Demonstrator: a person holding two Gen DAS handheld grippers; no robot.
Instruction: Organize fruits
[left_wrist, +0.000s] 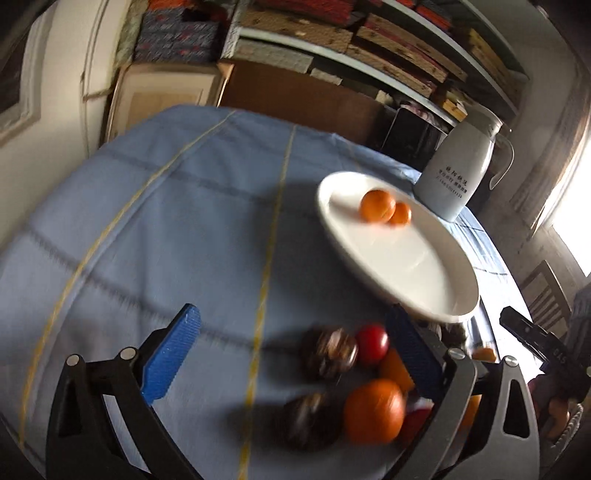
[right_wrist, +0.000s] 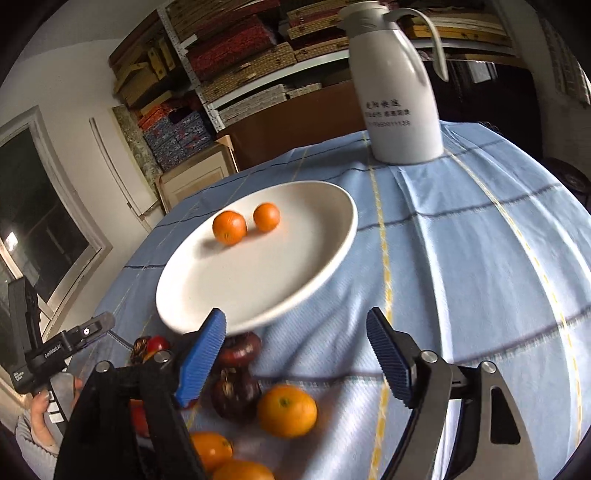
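Observation:
A white plate (left_wrist: 406, 266) (right_wrist: 240, 280) on the blue cloth holds two small oranges (left_wrist: 377, 206) (right_wrist: 229, 227), side by side on its far half. In front of the plate lies a loose pile: a big orange (left_wrist: 373, 411) (right_wrist: 287, 410), dark brown fruits (left_wrist: 328, 352) (right_wrist: 236, 393) and a red fruit (left_wrist: 372, 343) (right_wrist: 157, 343). My left gripper (left_wrist: 291, 314) hangs open over the cloth just left of the pile, nothing between its pads. My right gripper (right_wrist: 295, 314) is open above the plate's near rim and the pile, also empty.
A tall white jug (left_wrist: 458, 170) (right_wrist: 400, 99) stands behind the plate near the table's far edge. Shelves of stacked boxes and a cardboard box (left_wrist: 295, 99) lie beyond the table. A wooden chair (left_wrist: 546, 291) sits at the right. A hand (right_wrist: 37, 406) holds the left gripper's handle.

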